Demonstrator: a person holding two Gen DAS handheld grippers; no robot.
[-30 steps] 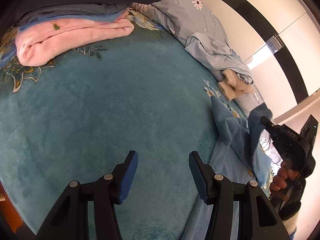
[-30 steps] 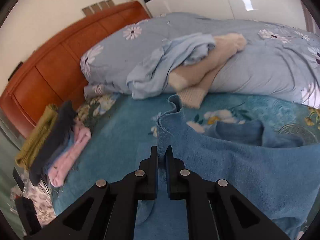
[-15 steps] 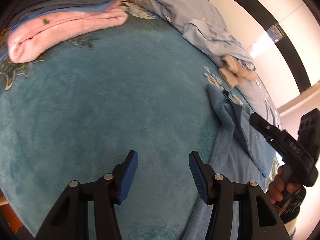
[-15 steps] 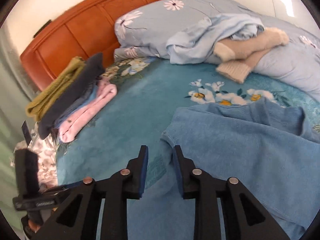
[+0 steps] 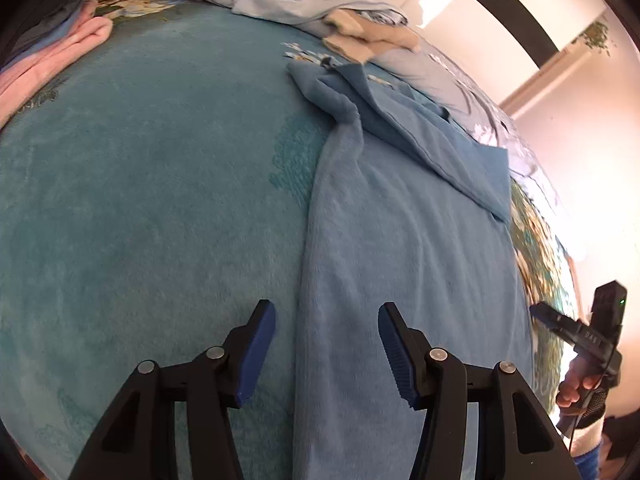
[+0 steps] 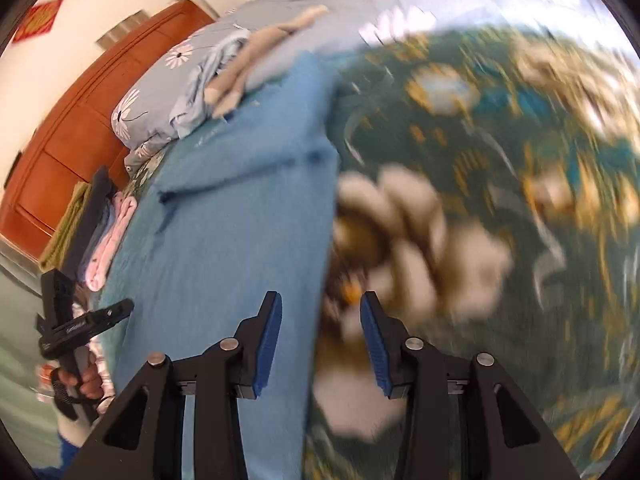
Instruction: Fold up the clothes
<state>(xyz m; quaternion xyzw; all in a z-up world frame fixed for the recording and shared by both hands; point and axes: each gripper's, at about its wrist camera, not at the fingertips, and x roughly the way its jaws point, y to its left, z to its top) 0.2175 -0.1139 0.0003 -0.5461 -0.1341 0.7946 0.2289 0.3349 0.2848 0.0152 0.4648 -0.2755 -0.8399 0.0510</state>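
A light blue fleece garment (image 5: 404, 232) lies spread on the teal bed blanket (image 5: 152, 184), with one part folded over at its far end. My left gripper (image 5: 326, 344) hangs open above the garment's left edge, and nothing is between its pads. My right gripper (image 6: 320, 320) hovers over the garment's (image 6: 240, 216) right edge. Its jaws are opening and they hold nothing. That view is blurred by motion. Each gripper shows in the other's view, held by a hand: the right gripper (image 5: 576, 332) at the far right, the left gripper (image 6: 80, 324) at the far left.
A stack of folded clothes (image 6: 96, 232) with a pink piece (image 5: 52, 60) sits near the orange wooden headboard (image 6: 80, 120). A loose pile of pale blue and beige clothes (image 5: 360, 28) lies on the flowered duvet (image 6: 168, 92) at the far side.
The right gripper has let go of the blue garment's corner, opened, and swung over to the garment's right edge. The left gripper has shifted toward the garment's left edge and rolled.
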